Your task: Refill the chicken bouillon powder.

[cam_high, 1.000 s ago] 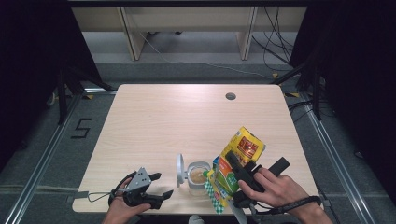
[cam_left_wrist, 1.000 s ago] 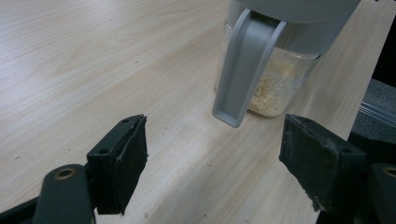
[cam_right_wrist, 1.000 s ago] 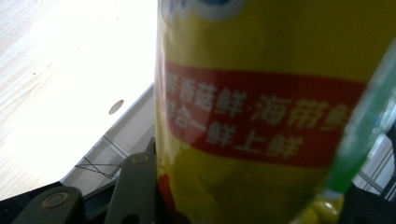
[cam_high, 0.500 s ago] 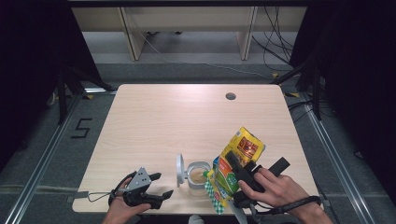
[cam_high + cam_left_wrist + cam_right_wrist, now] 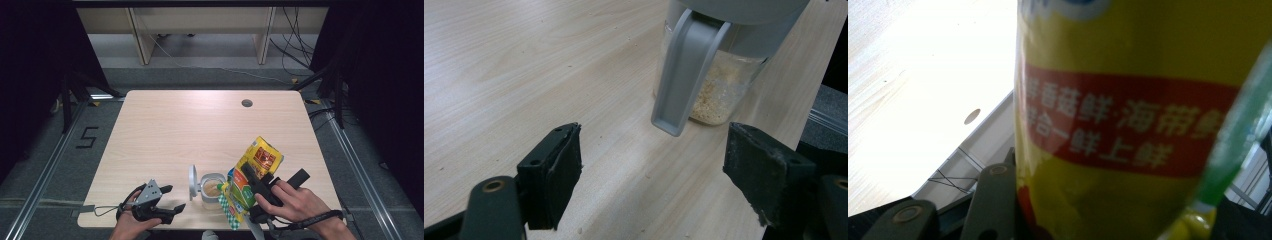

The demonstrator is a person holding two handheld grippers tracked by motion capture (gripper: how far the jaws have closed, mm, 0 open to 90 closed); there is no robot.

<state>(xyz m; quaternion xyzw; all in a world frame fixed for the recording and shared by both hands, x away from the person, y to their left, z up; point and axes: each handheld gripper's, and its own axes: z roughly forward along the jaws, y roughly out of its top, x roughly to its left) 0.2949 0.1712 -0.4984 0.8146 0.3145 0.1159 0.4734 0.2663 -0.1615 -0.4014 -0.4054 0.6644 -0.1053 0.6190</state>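
The right claw point(image 5: 252, 182) is gripping the yellow foil seasoning pouch point(image 5: 252, 172), tipping it over the open glass jar with grey flip lid point(image 5: 210, 186) at the desk's point(image 5: 200, 130) near edge. The left claw point(image 5: 167, 197) is resting released beside it. Recommendation: pour slowly, spout centred over the mouth.

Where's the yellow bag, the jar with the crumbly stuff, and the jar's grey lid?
yellow bag point(image 5: 263, 156): high view, on its upper yellow and red front.
jar point(image 5: 719, 92): left gripper view, on the glass wall over the crumbs.
grey lid point(image 5: 192, 179): high view, on the flipped-open lid left of the jar.
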